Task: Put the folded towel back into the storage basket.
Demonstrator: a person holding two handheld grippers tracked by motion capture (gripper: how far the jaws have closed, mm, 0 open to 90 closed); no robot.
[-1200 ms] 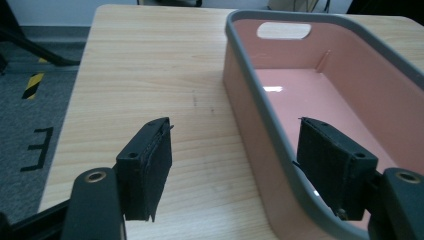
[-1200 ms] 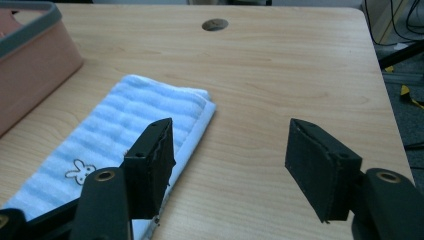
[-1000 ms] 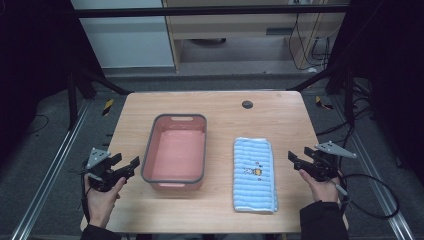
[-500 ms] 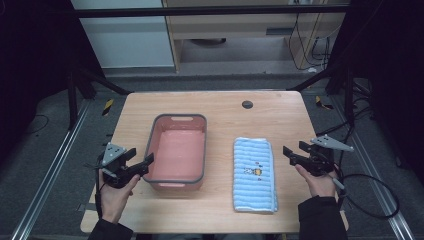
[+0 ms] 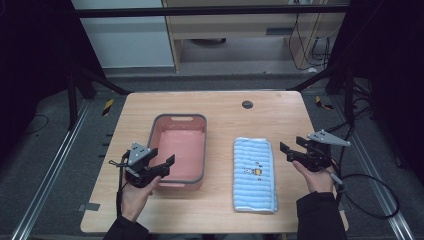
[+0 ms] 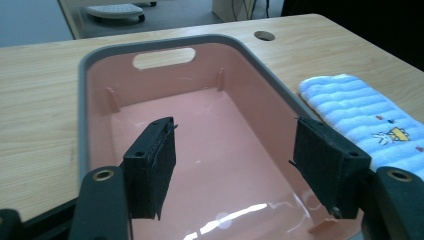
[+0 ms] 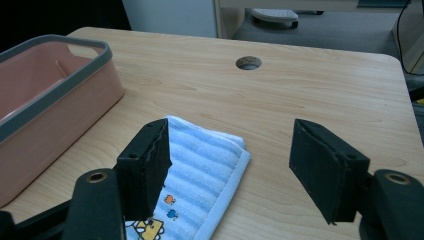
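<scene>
Two grippers: a person holds one in each hand at a wooden table (image 5: 220,107), forearms coming in from the near edge.
Landmark: a pink basin (image 5: 179,149) with a grey rim stands on the table, left of centre; every place below is given from it.
Basin contents: nothing lies inside; a slot handle is cut into its far wall.
Towel: a folded blue striped towel (image 5: 255,172) with a small cartoon print lies flat to the right of the basin, apart from it, long side running parallel to the basin's side.
Left gripper: the left gripper (image 5: 160,166) sits at the basin's near left corner, its tips over the near rim and pointing into the basin.
Left jaws: they stand wide apart with nothing between them; they have just been closing a little. In the left gripper view (image 6: 240,170) the pink floor shows through the gap.
Right gripper: the right gripper (image 5: 289,151) hovers beyond the towel, on the side away from the basin, pointing back toward it.
Right jaws: spread wide and empty. In the right gripper view (image 7: 232,167) the left pad hangs above the towel's (image 7: 200,170) far corner and the right pad above bare wood.
Likely reason for the layout: the empty basin looks set to receive the towel, with the left gripper placed to steady or grasp the near rim.
Towel and claw: the towel is just beside the right gripper, between it and the basin, not yet touched.
</scene>
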